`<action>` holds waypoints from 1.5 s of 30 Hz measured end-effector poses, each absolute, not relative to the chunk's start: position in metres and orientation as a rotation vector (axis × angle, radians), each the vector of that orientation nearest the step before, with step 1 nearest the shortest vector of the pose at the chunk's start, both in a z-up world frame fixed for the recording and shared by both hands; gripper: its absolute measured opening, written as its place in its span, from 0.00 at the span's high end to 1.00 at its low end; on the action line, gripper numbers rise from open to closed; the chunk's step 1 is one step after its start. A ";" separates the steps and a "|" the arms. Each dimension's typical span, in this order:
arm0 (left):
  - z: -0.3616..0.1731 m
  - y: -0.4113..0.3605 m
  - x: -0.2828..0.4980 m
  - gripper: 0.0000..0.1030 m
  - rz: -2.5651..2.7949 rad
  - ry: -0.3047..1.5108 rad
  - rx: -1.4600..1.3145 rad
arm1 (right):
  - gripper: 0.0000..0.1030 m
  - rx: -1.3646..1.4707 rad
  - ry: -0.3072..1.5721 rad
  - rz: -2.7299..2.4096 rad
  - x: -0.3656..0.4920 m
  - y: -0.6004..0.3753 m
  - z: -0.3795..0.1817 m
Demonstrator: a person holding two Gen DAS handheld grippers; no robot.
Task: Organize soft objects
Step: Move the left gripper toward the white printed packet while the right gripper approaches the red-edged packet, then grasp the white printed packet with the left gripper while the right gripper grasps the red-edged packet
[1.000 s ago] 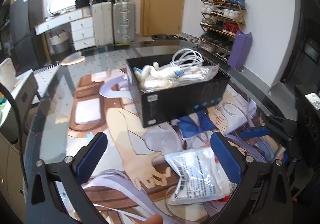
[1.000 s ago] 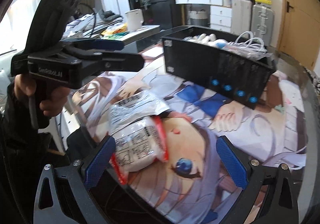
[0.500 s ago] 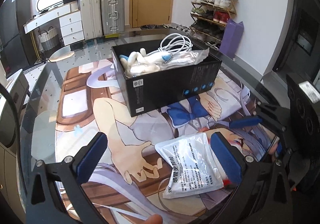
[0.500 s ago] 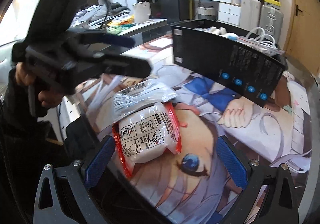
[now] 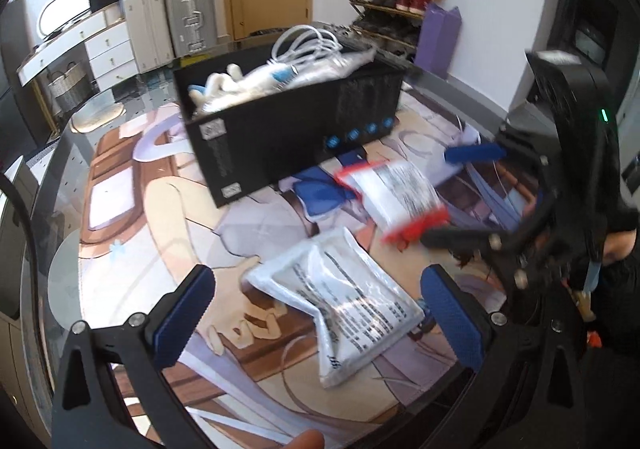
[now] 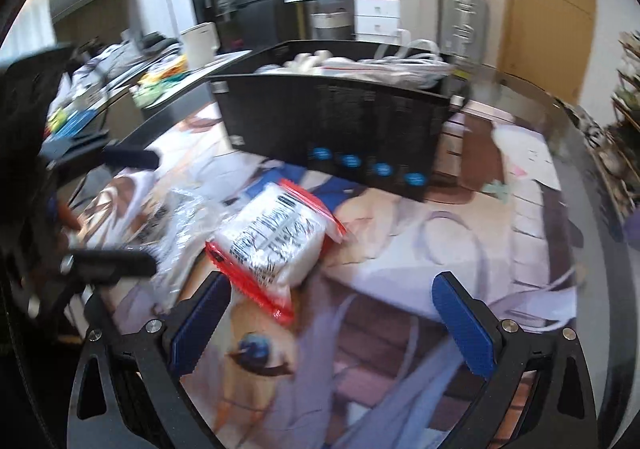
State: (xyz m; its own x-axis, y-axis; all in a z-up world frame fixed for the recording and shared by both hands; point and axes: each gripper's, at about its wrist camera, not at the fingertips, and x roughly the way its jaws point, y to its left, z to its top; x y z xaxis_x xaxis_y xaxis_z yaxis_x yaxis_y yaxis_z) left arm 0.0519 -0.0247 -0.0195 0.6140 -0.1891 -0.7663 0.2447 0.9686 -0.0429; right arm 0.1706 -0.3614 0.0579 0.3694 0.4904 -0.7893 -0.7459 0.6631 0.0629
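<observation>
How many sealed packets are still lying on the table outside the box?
2: a clear packet at the left gripper, a red-edged packet by the right gripper. The box may hide others.

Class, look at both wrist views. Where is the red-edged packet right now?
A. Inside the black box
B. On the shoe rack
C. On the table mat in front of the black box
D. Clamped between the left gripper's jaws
C: the red-edged packet lies on the mat in front of the black box, beside the clear packet, with both grippers' jaws open and holding nothing.
</observation>
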 end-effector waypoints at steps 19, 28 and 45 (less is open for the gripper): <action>-0.035 -0.026 0.052 0.00 -0.218 0.922 0.096 | 0.01 -0.293 0.879 0.841 0.172 -0.344 0.071; -0.034 -0.007 0.051 0.00 -0.171 0.923 0.071 | 0.01 -0.291 0.913 0.785 0.181 -0.328 0.068; -0.030 -0.001 0.050 0.00 -0.123 0.885 0.050 | 0.01 -0.281 0.921 0.747 0.188 -0.354 0.067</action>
State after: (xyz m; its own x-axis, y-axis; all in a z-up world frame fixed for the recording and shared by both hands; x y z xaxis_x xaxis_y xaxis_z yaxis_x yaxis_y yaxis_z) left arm 0.0502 -0.0014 -0.0296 0.6264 -0.0867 -0.7746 0.1277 0.9918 -0.0077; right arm 0.1876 -0.3538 0.0672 0.3800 0.4611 -0.8019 -0.6896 0.7190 0.0866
